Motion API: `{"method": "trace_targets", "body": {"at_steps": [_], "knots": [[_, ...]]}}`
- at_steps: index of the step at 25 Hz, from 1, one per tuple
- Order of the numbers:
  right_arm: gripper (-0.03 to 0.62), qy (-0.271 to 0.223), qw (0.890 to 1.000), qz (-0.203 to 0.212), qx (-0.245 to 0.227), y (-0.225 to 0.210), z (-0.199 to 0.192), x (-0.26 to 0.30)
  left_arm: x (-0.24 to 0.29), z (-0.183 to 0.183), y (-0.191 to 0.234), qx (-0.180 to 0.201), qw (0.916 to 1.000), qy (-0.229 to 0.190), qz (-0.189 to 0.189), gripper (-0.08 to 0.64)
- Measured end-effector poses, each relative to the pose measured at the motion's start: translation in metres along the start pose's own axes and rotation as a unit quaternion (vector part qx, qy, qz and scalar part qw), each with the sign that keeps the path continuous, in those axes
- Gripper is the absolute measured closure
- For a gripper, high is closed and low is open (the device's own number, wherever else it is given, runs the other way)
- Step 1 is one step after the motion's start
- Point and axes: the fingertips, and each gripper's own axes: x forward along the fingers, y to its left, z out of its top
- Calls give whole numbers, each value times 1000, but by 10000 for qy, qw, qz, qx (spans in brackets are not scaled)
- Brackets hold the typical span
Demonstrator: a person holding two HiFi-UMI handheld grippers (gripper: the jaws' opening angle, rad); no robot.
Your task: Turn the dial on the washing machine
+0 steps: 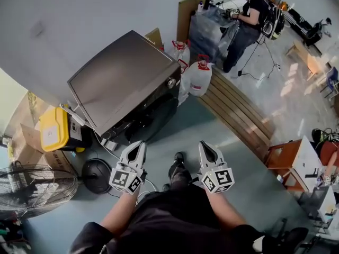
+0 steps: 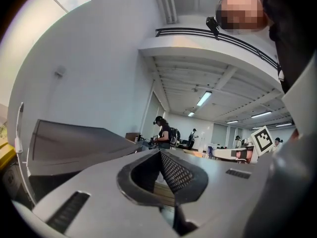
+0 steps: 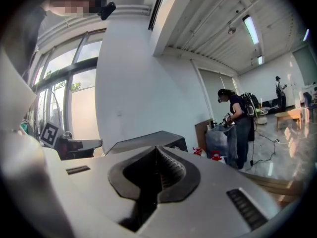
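Observation:
The washing machine point(image 1: 124, 75) is a dark grey box that stands ahead on the floor, with its round dial point(image 1: 171, 82) on the front right corner. Both grippers are held low over the person's lap, well short of the machine. My left gripper point(image 1: 140, 143) points up toward the machine's front with its jaws shut and empty. My right gripper point(image 1: 204, 144) is beside it, also shut with nothing held. In the left gripper view the machine's lid point(image 2: 74, 143) lies at the left. The right gripper view has the machine point(image 3: 148, 140) just beyond the shut jaw tips point(image 3: 157, 150).
A yellow box point(image 1: 53, 128) and a floor fan point(image 1: 37, 187) stand at the left. White jugs with red caps point(image 1: 200, 75) sit right of the machine. A wooden bench point(image 1: 238, 110) runs along the right, with a person point(image 1: 249, 20) standing beyond it and an orange stool point(image 1: 280, 157).

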Motion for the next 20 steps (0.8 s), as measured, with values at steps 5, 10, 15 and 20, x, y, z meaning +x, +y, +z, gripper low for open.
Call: {"method": "trace_targets", "body": {"at_steps": [5,10,15,20], "knots": [[569,32,9998,184,64,-30,18,63,57,15,10,173,9998,97,-84,545],[569,98,9982,592,21,-45,36,120,106,37,24,278,9995,88,109,545],[569,176,9959,889,-16,-61,33,167,140,40,40,368,9986,168,327,545],[569,238,9951,959,39,-76,29,205,170,42,56,432,9979,247,414,545]]}}
